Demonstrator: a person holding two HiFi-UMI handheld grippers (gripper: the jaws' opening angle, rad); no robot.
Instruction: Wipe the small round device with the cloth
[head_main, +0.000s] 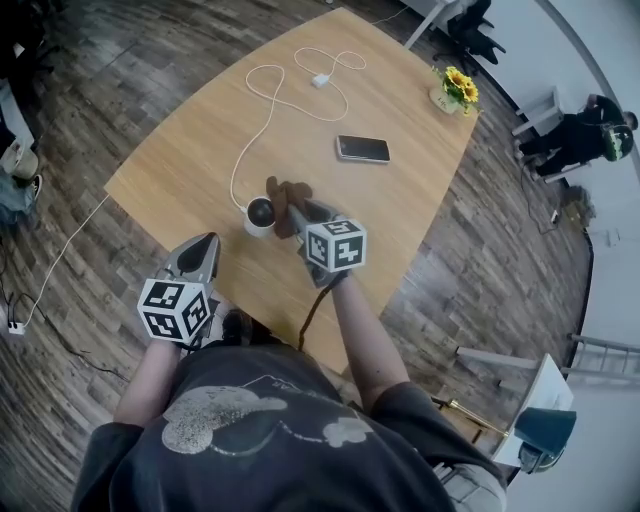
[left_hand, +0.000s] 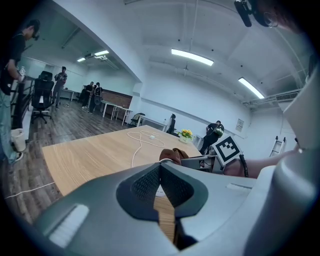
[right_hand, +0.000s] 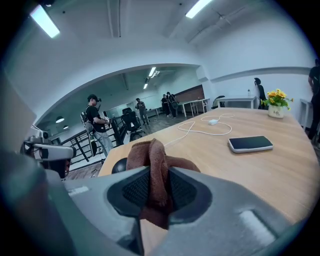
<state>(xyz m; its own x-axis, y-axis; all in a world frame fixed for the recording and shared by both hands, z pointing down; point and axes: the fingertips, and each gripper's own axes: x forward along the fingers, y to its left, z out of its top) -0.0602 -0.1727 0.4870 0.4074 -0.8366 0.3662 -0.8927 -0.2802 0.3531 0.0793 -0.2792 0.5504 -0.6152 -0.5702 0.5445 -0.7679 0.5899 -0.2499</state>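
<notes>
The small round device (head_main: 260, 214), white with a black top, stands near the wooden table's front edge. In the right gripper view its dark top (right_hand: 119, 165) peeks out just left of the jaws. My right gripper (head_main: 300, 212) is shut on a brown cloth (head_main: 290, 197), and the cloth's bunched end sits right beside the device. Seen up close, the cloth (right_hand: 145, 152) is pinched between the right gripper (right_hand: 159, 172) jaws. My left gripper (head_main: 207, 243) hovers at the table's edge, left of the device. Its jaws (left_hand: 160, 166) are shut with nothing in them.
A white cable (head_main: 268, 100) with a charger runs from the device across the table (head_main: 180, 160). A phone (head_main: 362, 149) lies face up beyond the device, and a small flower pot (head_main: 455, 92) stands at the far right edge. People stand in the background room.
</notes>
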